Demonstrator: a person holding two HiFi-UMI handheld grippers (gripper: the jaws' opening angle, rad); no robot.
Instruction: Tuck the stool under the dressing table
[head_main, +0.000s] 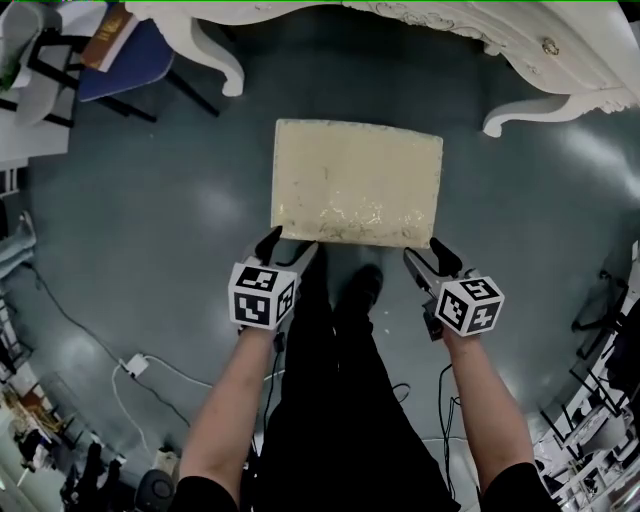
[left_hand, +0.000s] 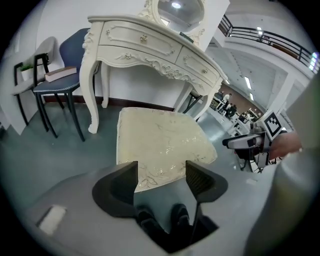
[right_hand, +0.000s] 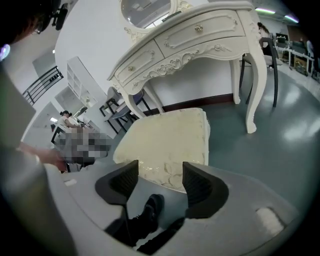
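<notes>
The stool (head_main: 356, 180) has a cream, patterned cushion top and stands on the grey floor in front of the white dressing table (head_main: 480, 30). My left gripper (head_main: 287, 248) hovers at the stool's near left corner, jaws open, nothing between them. My right gripper (head_main: 428, 256) is at the near right corner, also open and empty. In the left gripper view the stool's near edge (left_hand: 160, 140) lies just beyond the open left gripper (left_hand: 161, 177), with the dressing table (left_hand: 145, 45) behind. In the right gripper view the stool (right_hand: 167, 137) sits past the open right gripper (right_hand: 160, 177), below the dressing table (right_hand: 195, 40).
A blue chair (head_main: 120, 55) with a book on it stands left of the table. A power strip (head_main: 135, 365) and cables lie on the floor at lower left. The person's shoe (head_main: 362, 288) is just behind the stool. Table legs (head_main: 225, 65) flank the gap.
</notes>
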